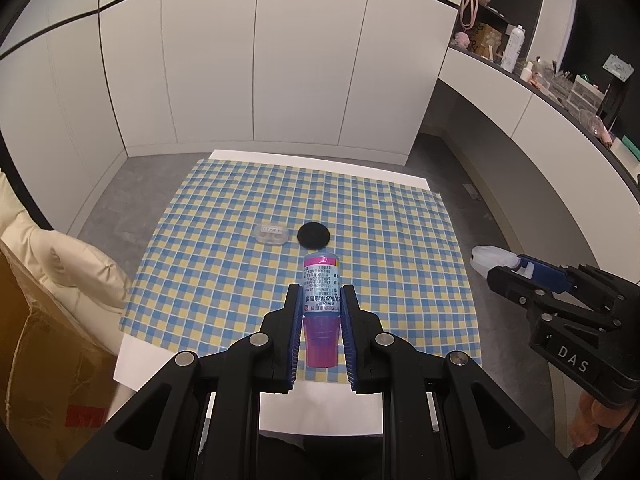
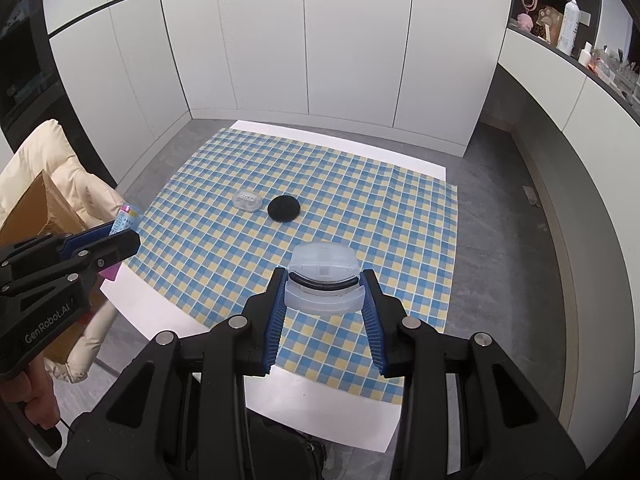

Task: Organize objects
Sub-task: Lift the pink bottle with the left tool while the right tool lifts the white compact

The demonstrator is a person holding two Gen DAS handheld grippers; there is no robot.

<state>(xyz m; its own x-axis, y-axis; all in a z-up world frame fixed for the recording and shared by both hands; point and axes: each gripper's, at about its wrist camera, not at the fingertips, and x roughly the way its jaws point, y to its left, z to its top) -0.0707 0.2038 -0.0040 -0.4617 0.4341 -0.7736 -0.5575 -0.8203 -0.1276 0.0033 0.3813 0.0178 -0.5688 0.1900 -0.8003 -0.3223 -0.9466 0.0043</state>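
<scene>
In the left wrist view, a purple bottle with a printed label is pinched between the blue pads of the left claw at lower centre, held above the checked cloth that covers the white bench. In the right wrist view, a clear plastic case with a dark band across it is gripped at its sides by the right claw, centre of the frame, also above the cloth. Two things are left lying on the cloth just beside each other, above centre in both views: a small clear lid on the left and a black disc on the right. A cream cushion is seen at the left edge.
</scene>
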